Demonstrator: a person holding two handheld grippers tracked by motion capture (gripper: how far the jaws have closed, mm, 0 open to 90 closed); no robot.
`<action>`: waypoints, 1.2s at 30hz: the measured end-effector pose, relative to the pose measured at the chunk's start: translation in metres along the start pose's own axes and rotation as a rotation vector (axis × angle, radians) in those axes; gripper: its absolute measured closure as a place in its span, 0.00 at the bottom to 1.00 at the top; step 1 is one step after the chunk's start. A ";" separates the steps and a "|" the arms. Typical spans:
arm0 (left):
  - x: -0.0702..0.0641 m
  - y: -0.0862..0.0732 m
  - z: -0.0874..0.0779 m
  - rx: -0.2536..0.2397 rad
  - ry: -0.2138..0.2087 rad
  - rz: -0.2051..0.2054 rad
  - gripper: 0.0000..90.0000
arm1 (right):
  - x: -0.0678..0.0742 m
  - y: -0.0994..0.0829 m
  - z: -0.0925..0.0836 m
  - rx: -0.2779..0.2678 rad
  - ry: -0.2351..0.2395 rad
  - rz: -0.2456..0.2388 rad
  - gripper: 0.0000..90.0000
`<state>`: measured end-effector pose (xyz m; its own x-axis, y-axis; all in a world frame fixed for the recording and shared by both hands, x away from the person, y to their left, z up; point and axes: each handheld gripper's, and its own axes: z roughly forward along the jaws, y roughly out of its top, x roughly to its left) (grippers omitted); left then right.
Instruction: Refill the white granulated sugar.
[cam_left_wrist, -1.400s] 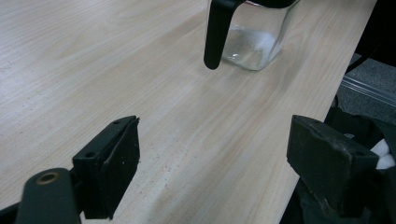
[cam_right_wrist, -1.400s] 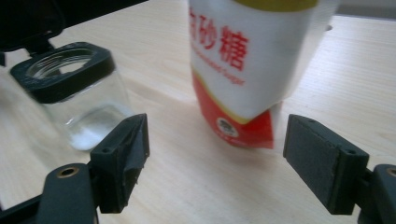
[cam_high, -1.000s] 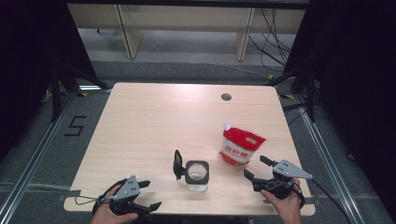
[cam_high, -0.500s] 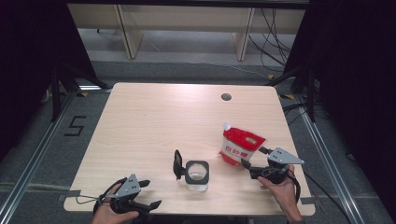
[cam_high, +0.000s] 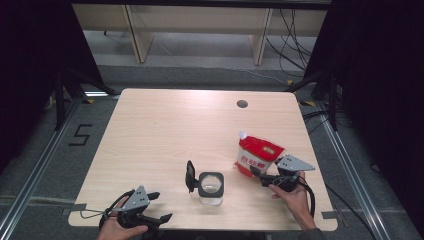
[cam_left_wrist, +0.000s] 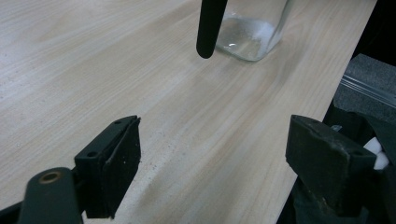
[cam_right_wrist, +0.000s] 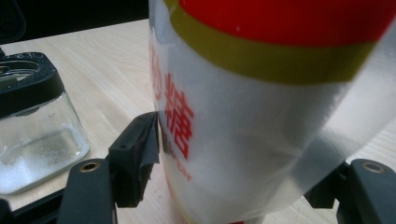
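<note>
Here the wooden table (cam_high: 165, 130) spreads bare and wide ahead of both grippers, its near edge just behind them and its right edge close beside the right gripper (cam_high: 264, 176). One red and white pouch (cam_high: 257, 157) stands between that gripper's jaws, which have just been closing; the left pad touches its side, though a firm squeeze cannot be told. One glass jar (cam_high: 210, 187) with a flipped-open black lid (cam_high: 190, 175) stands to that gripper's left, well ahead of the left gripper (cam_high: 159, 206), whose jaws gape wide and empty.
</note>
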<state>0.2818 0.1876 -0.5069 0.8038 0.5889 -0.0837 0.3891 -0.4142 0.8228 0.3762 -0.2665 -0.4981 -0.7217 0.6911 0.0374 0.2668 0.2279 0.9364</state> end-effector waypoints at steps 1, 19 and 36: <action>0.001 0.000 0.000 0.000 -0.003 0.009 0.20 | -0.002 0.000 0.001 -0.012 0.003 -0.013 0.36; 0.000 0.000 0.001 0.014 -0.003 -0.020 0.20 | 0.010 0.000 0.011 -0.003 -0.073 0.024 0.36; -0.001 0.000 0.003 -0.003 -0.020 0.009 0.20 | -0.002 -0.005 0.030 -0.088 -0.010 -0.005 0.32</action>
<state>0.2819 0.1849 -0.5087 0.8158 0.5716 -0.0876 0.3807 -0.4168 0.8254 0.3956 -0.2483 -0.5136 -0.7165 0.6970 0.0296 0.2056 0.1704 0.9637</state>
